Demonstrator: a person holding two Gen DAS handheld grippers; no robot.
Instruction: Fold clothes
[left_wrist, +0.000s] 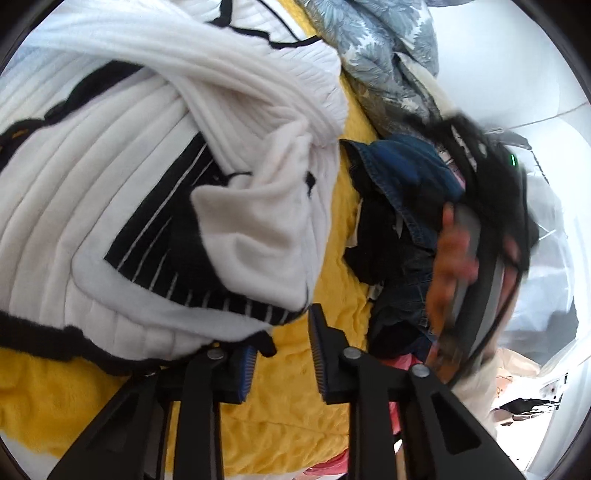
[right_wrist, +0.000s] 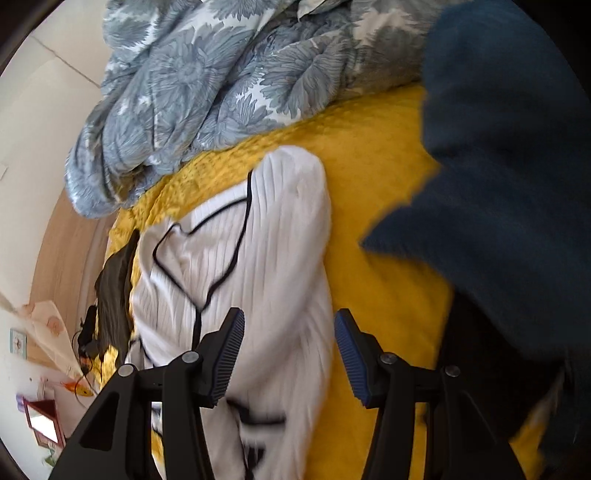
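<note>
A white ribbed cardigan with black trim (left_wrist: 122, 192) lies bunched on the yellow bedspread (left_wrist: 295, 406), its black striped lining showing. My left gripper (left_wrist: 282, 350) is open just below its lower edge; the left finger is partly under the hem. In the right wrist view the same cardigan (right_wrist: 266, 258) stretches out on the yellow bedspread (right_wrist: 388, 258), and my right gripper (right_wrist: 289, 347) is open above it, holding nothing. The right gripper and a hand (left_wrist: 465, 254) show blurred in the left wrist view.
A pile of dark and denim clothes (left_wrist: 399, 206) lies right of the cardigan. A dark blue garment (right_wrist: 498, 184) fills the right side. A grey floral duvet (right_wrist: 207, 92) is heaped at the far end. A dark garment (right_wrist: 114, 291) lies at the bed's left edge.
</note>
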